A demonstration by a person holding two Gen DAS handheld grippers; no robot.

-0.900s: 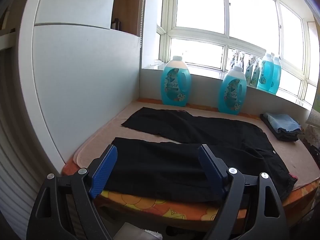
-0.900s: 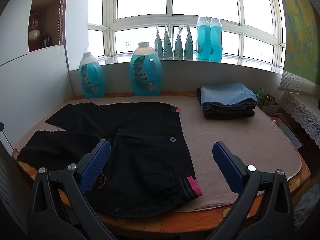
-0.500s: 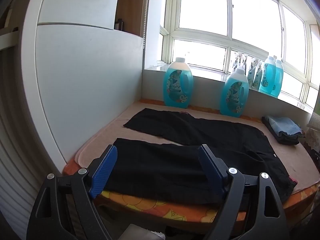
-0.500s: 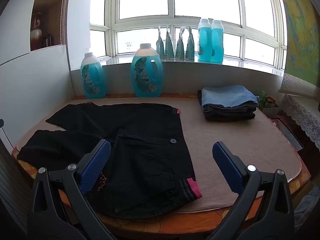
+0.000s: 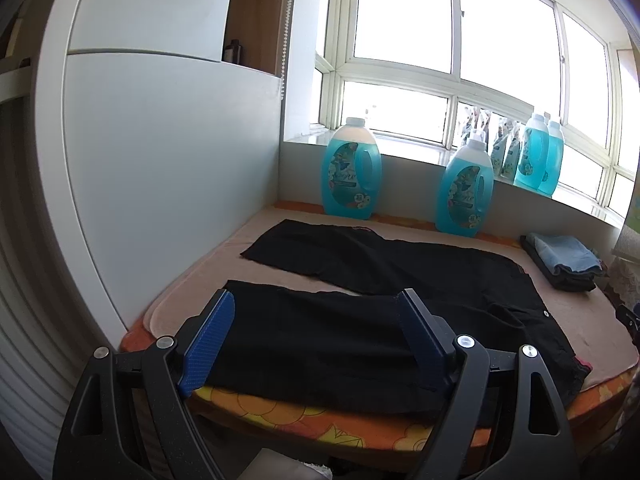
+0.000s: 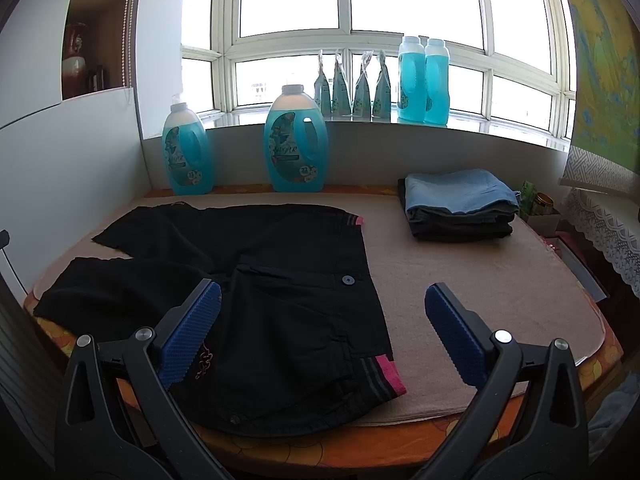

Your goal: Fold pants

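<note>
Pants [image 6: 256, 280]: we see them spread flat on the surface [image 6: 480, 292].
Left gripper [image 5: 316, 300]: jaws released, empty.
Right gripper [image 6: 322, 294]: jaws released, empty.

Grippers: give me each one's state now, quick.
Left gripper: open, holding nothing, above the black pants.
Right gripper: open, holding nothing.

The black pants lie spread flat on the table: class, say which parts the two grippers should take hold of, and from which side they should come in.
Probably the near edge of the black pants: the right gripper on the pink-striped waistband corner, the left gripper on the near leg's hem. Both stand open and come from the table's front, where the flat cloth lies closest.
</note>
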